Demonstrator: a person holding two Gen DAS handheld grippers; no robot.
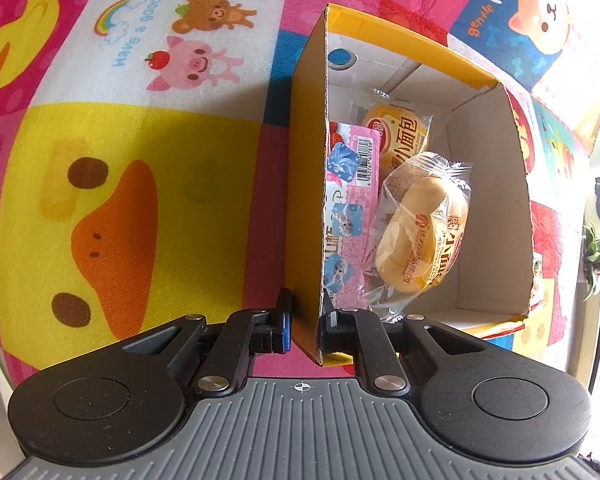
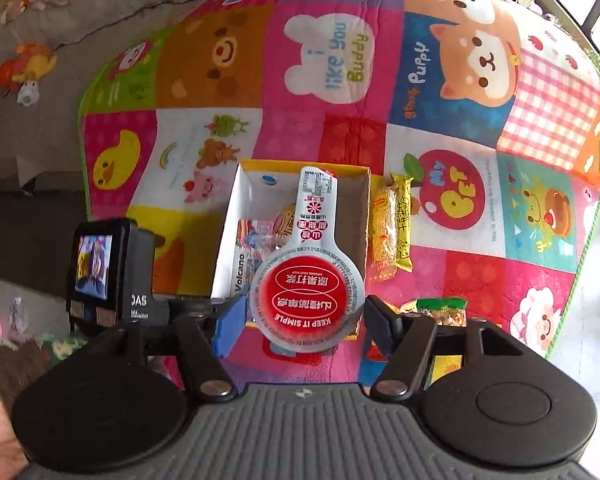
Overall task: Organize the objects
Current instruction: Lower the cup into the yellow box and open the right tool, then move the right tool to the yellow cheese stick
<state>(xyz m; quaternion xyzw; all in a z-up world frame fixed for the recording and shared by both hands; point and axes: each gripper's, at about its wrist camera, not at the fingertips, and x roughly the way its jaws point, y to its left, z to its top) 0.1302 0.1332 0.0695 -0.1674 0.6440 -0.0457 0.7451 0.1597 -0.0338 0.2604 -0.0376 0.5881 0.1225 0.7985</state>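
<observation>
a: what is the left gripper (image 1: 303, 326) doing?

b: it is pinching the near wall of the yellow cardboard box (image 1: 306, 200), one finger outside, one inside, jaws nearly closed on the card. the box is sitting on the cartoon play mat (image 1: 120, 160), holding two wrapped buns (image 1: 420, 236) and a pink snack packet (image 1: 350, 204).

a: and the right gripper (image 2: 303, 322)?

b: its fingers are spread wide around a red-lidded snack cup (image 2: 308, 300), hanging over the box's near edge. i can't tell whether the pads are actually gripping it. two yellow snack bars (image 2: 392, 228) are lying on the mat just beside the box's right wall, and a green packet (image 2: 440, 310) is lying nearer the gripper.
</observation>
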